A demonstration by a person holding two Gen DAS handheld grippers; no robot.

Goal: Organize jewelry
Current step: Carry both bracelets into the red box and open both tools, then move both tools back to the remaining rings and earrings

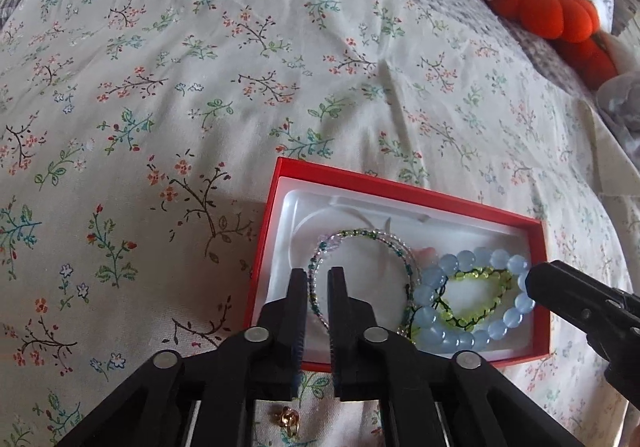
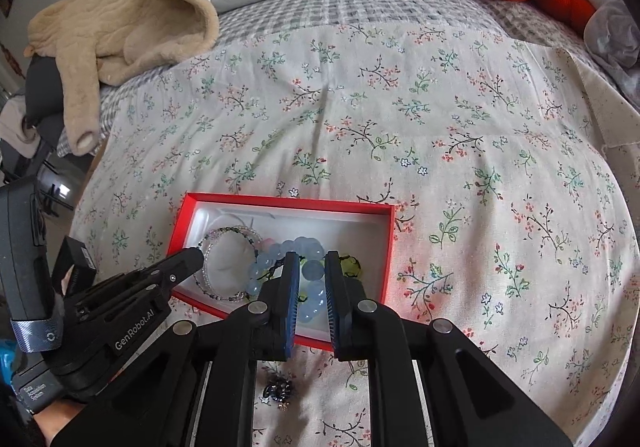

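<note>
Red cardboard framed the jewelry box (image 1: 276,183), which lay on the floral bedspread (image 1: 200,67) with three bracelets already in its white liner: a thin seed-bead bangle (image 1: 362,235), a blue bead bracelet (image 1: 440,279) and a yellow-green chip bracelet (image 1: 480,287) inside the blue loop. The left gripper (image 1: 318,279) hung over the box's near left part, jaws narrowly parted and gripping nothing I could make out, though the bangle's rim ran between its tips. The right gripper (image 2: 312,267) stood above the blue beads, a little wider, also empty. A small gold ring (image 1: 288,417) and a dark beaded trinket (image 2: 278,391) waited on the cloth outside the box. The likely trouble: a fingertip catching the bangle on withdrawal and dragging it out, or nudging the light box across the soft bedding. The tiny ring could sink into a fold and slip a pinch.
</note>
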